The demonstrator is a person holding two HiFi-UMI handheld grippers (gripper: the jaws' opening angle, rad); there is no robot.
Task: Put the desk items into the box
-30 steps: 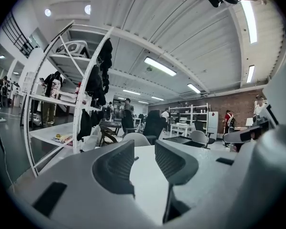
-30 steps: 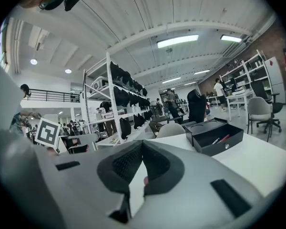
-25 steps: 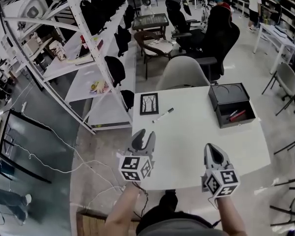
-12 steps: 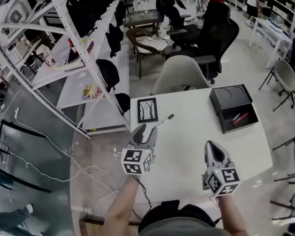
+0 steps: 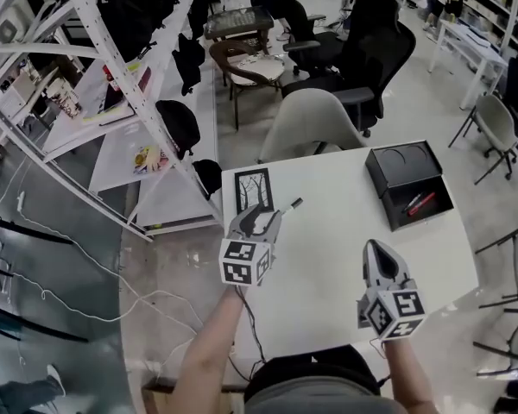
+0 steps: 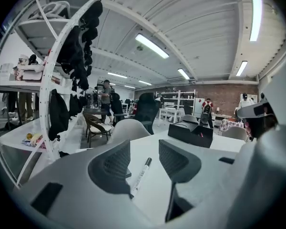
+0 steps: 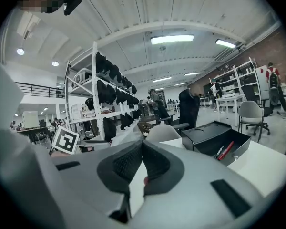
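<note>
Left tongs [image 6: 145, 159] wide open, jaws just been opening, holding nothing. Pen [image 6: 141, 176] lies on bench [image 5: 328, 266] just beyond them, in line with gap, untouched. Right tongs [image 7: 142, 149] closed, empty. Open box [image 5: 404, 160] far right.

Table [image 5: 328, 266] middle lay bare between marker [image 5: 287, 206] far left and box [image 5: 404, 162] far right; chair [image 5: 315, 128] stood at far edge.
</note>
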